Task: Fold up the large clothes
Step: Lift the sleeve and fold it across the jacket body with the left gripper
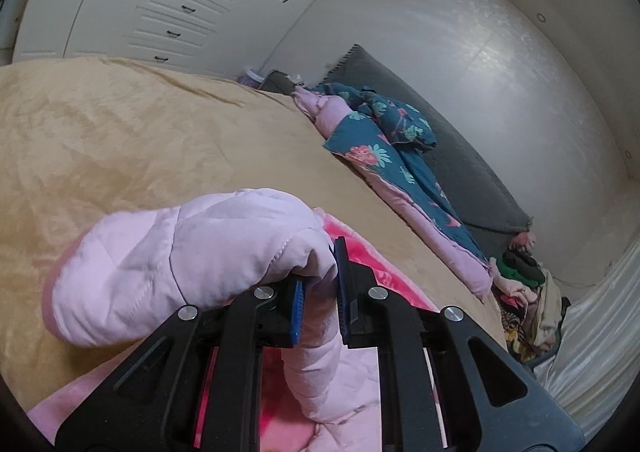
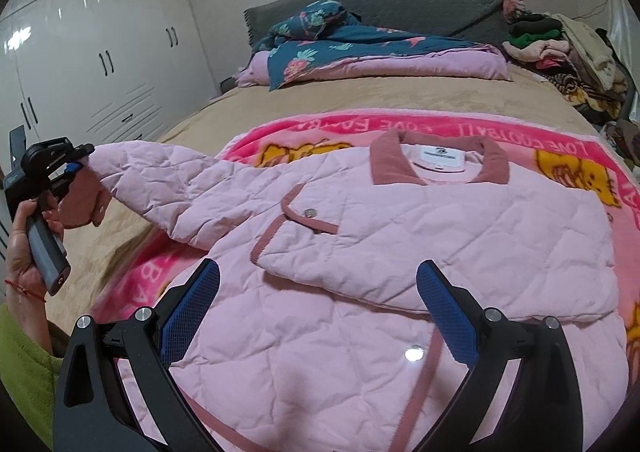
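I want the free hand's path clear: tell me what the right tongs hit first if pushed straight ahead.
Most likely the pink quilted jacket: the open right tongs angle down at its folded body, with nothing between. Depth is hard to judge.

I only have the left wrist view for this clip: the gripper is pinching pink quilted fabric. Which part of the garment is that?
Observer: It is the sleeve of the pink quilted jacket, held by the left gripper at the cuff end, lifted off the bed.
Operator: Where is the other gripper?
Observer: The right gripper is open, over the jacket's lower front, gripping nothing.
Operator: Is the other sleeve folded?
Observer: Yes, it lies across the chest below the collar.
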Available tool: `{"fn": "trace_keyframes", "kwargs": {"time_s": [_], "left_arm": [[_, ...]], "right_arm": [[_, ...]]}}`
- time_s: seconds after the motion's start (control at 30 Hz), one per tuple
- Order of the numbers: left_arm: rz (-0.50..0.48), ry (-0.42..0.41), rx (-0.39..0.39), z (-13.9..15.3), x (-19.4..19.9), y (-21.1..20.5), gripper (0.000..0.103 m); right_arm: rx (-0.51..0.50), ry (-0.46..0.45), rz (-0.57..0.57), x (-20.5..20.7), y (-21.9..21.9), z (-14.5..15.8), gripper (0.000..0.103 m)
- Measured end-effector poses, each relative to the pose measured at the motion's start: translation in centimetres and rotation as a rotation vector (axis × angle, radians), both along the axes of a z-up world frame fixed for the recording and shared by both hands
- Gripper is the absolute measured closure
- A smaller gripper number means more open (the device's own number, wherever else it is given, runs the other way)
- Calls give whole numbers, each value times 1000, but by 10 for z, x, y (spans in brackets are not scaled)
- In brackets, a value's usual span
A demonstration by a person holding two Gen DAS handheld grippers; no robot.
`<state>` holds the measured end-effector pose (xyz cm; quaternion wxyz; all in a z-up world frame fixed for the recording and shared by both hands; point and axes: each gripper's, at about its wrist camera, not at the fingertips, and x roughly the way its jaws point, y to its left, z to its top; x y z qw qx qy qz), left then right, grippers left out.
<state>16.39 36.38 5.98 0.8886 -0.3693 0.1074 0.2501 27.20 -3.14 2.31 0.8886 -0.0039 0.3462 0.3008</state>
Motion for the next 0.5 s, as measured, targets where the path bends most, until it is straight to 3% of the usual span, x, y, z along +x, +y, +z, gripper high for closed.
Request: {"fn": "trace_keyframes", "kwargs": {"time_s": [0.5], "left_arm": [[-156, -21, 138, 29, 29, -65, 97]], "right_arm": [[43, 27, -81, -3, -48, -4, 5]]}}
